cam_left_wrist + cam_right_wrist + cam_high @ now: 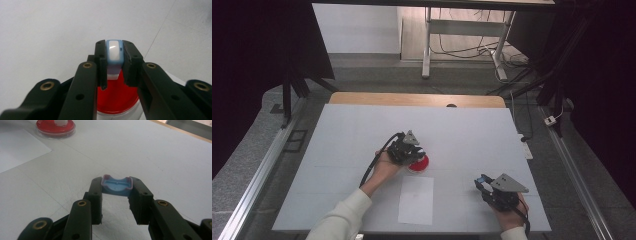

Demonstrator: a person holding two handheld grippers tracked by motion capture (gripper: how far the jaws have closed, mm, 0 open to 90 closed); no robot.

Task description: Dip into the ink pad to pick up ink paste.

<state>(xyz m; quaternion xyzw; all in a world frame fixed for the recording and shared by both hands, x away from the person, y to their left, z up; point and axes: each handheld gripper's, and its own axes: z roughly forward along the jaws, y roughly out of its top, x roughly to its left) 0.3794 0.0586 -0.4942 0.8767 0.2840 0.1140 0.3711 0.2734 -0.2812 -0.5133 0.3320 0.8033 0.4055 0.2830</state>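
A person works two hand-held tools over a white-covered desk [362, 135]. The left gripper [408, 148] hangs over a round red shallow dish with a clear rim [418, 163] near the desk's middle; the right gripper [498, 191] sits near the front right corner, well apart from it.

The left gripper view shows what the high view cannot: the jaws are pinched on a small pale-blue block with a glossy white face [114, 53], held just above the red dish [117, 97]. The right gripper view shows those jaws clamped on a small blue curved plastic cap with a pinkish rim [116, 185], above bare desk. Far off in that view the red dish [55, 128] carries a small white piece, too blurred to identify.

Counted: two grippers, one red dish, two small blue pieces, one white rectangular sheet of paper [416, 199] lying flat between the two hands, just in front of the dish.

The desk's far half and left side lie open; a wooden strip [417, 99] edges the back, and the right gripper is close to the front edge
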